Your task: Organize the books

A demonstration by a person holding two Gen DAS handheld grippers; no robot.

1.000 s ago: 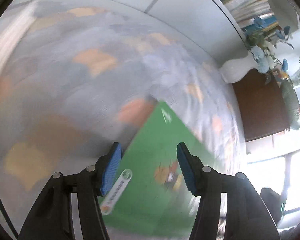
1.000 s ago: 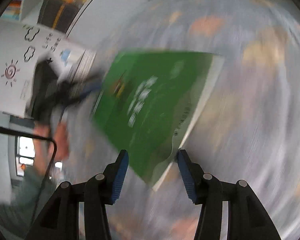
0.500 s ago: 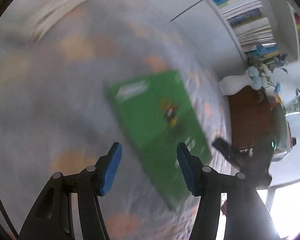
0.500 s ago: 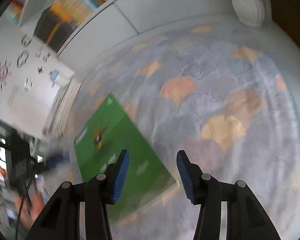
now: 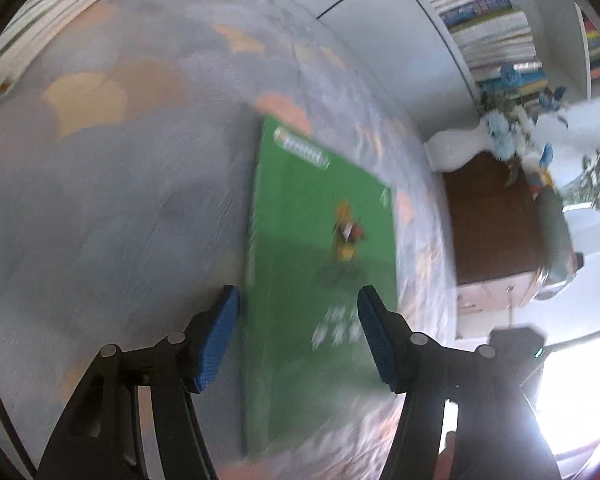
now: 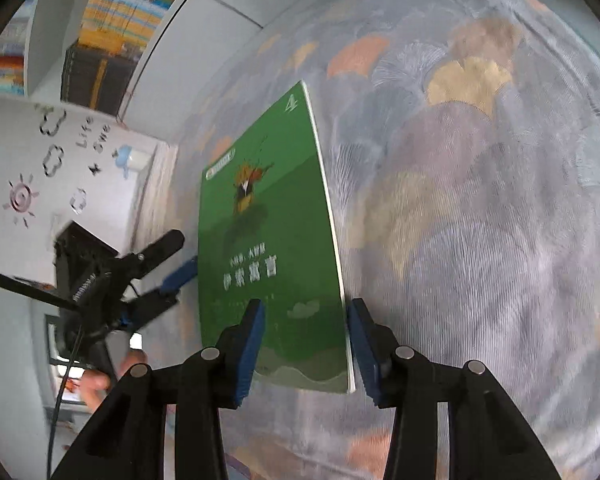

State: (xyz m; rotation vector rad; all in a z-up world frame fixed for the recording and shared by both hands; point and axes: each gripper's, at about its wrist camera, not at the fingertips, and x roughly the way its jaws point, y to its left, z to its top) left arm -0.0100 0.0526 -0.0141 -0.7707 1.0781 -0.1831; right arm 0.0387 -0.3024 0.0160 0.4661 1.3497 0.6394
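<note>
- A thin green book [image 6: 272, 240] lies flat on a tablecloth [image 6: 480, 220] printed with grey, orange and yellow fan shapes. Its cover shows a small orange-and-dark figure, white lettering below it and a "4" at the far corner.
- The right gripper [image 6: 306, 346] hangs over the near end of the book. Its jaws have just been closing, and they stand partly apart — one blue pad sits over the cover, the other just outside the book's right edge, which is the edge showing white pages.
- Whether the right pads touch the book cannot be told; nothing is seen clamped between them.
- The left gripper [image 5: 298, 340] also points down at the book from the other side. Its jaws have just been opening and stand fairly wide, with nothing gripped; its left pad is just outside the book's long edge, its right pad over the cover.
- From the right wrist view the left gripper shows at the book's left edge, blue fingertips [image 6: 180, 274] close beside it, with a person's hand [image 6: 112, 376] behind — blurred.
- A stack of pale books [image 5: 56, 16] rests on the far left of the cloth.
- Beyond the table stand a white vase [image 5: 456, 150] with blue flowers and a bookshelf [image 5: 488, 20] of coloured spines.
</note>
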